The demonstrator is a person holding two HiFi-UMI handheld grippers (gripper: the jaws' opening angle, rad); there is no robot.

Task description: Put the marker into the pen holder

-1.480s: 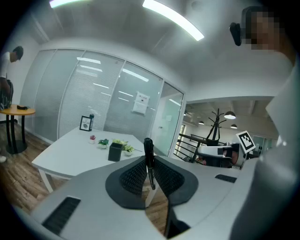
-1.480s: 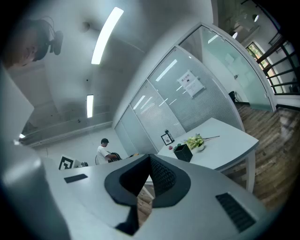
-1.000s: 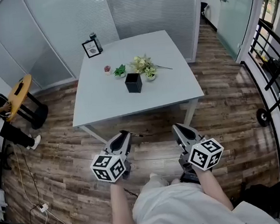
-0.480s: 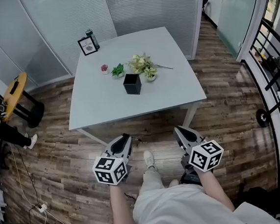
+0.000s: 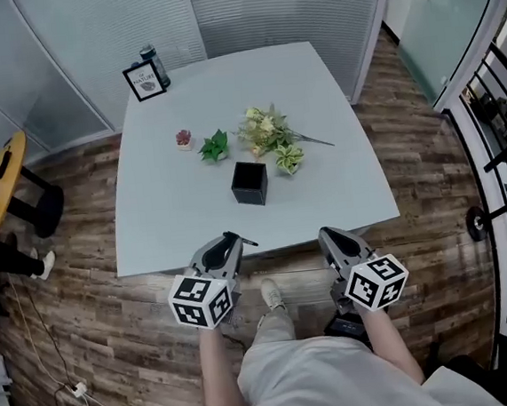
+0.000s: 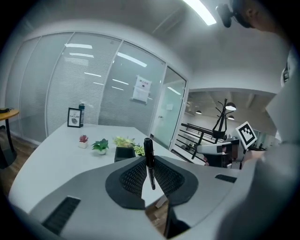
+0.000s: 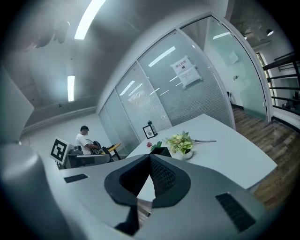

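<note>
Two grippers hover by the worktop (image 5: 173,205) edge. Your left gripper (image 6: 149,169) pinches the marker (image 6: 148,152); right gripper (image 7: 150,160) closed, nothing held

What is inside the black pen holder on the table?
Nothing sticks out of the open top of the pen holder. Its inside is dark, so the bottom cannot be seen. The marker is clamped in the left hand-held gripper.

A framed picture (image 5: 144,81), a bottle (image 5: 153,63), flowers (image 5: 264,130) and two small plants (image 5: 215,145) sit on the white table (image 5: 173,205)
</note>
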